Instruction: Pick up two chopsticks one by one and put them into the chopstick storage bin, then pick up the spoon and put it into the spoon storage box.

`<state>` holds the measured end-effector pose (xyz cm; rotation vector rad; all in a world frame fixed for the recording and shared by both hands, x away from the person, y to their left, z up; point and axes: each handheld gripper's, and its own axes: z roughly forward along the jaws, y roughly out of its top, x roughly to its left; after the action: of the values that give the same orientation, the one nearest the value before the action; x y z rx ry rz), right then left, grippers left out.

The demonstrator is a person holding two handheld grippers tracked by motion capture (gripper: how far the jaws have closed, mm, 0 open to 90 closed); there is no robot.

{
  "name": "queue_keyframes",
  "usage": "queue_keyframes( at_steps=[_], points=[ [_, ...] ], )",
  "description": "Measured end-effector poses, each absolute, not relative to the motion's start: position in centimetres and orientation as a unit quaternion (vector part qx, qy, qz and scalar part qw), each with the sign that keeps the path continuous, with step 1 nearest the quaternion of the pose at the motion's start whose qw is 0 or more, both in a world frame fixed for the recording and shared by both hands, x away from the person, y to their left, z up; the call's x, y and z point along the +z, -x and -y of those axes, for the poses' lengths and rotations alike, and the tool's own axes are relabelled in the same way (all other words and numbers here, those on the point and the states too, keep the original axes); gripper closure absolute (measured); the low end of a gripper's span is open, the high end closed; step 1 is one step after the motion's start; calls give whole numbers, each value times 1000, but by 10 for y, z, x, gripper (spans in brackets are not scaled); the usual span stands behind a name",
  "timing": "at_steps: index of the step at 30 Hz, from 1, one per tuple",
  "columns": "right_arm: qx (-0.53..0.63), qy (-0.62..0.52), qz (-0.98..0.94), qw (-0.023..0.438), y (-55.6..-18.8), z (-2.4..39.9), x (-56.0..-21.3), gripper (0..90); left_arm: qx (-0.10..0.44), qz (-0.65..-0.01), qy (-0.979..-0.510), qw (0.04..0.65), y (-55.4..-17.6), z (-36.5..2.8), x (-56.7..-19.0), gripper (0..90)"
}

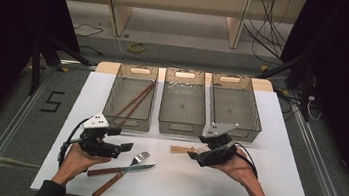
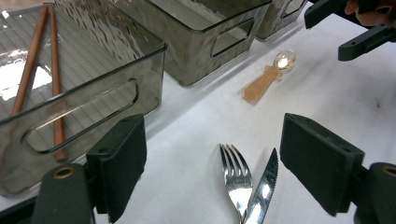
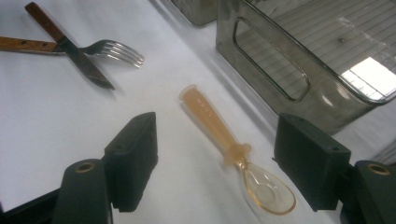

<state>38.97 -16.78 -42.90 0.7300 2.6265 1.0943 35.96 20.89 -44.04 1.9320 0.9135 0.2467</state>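
Right gripper (image 3: 217, 163) hovered with jaws spread, straddling amber spoon (image 3: 233, 149) near right bin (image 3: 327, 100) — lined up for grab. Left gripper (image 2: 212, 168) also spread, over fork (image 2: 236, 175) and knife (image 2: 264, 186) — waiting.

High view looks fwd & down over whole bench (image 1: 232, 185), both gripper views low, close-up, sharing spoon (image 2: 268, 79), fork (image 2: 237, 175), knife (image 2: 262, 191).

- A black figure "5" (image 1: 52, 101) stands on the grey floor, just off the worktop's (image 1: 232, 185) left edge, near its far left corner.
- The orange spoon's (image 3: 233, 149) handle bears small raised lettering, too faint to read.
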Motion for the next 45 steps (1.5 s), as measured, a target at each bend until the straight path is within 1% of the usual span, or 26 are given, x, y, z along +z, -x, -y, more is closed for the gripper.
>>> queue_keyframes(
  at_steps=[8, 21, 24, 30, 33, 41, 45],
  points=[
    [350, -244, -900, 93, -405, 157, -432, 308, 108, -372, -785, 484, -354, -206, -449, 211],
    [318, -219, -918, 87, -421, 141, -434, 315, 112, -377, -777, 491, -349, -205, -451, 179],
    [312, -211, -922, 83, -426, 138, -436, 337, 126, -377, -780, 483, -347, -205, -453, 178],
    [291, -190, -934, 86, -431, 127, -440, 383, 122, -374, -782, 484, -343, -204, -455, 178],
    [282, -182, -939, 79, -433, 120, -443, 411, 122, -371, -782, 485, -342, -203, -456, 178],
    [248, -158, -954, 65, -433, 109, -453, 500, 122, -367, -786, 483, -341, -202, -457, 181],
    [238, -151, -957, 68, -435, 105, -459, 563, 122, -366, -787, 481, -341, -202, -458, 184]
  ],
)
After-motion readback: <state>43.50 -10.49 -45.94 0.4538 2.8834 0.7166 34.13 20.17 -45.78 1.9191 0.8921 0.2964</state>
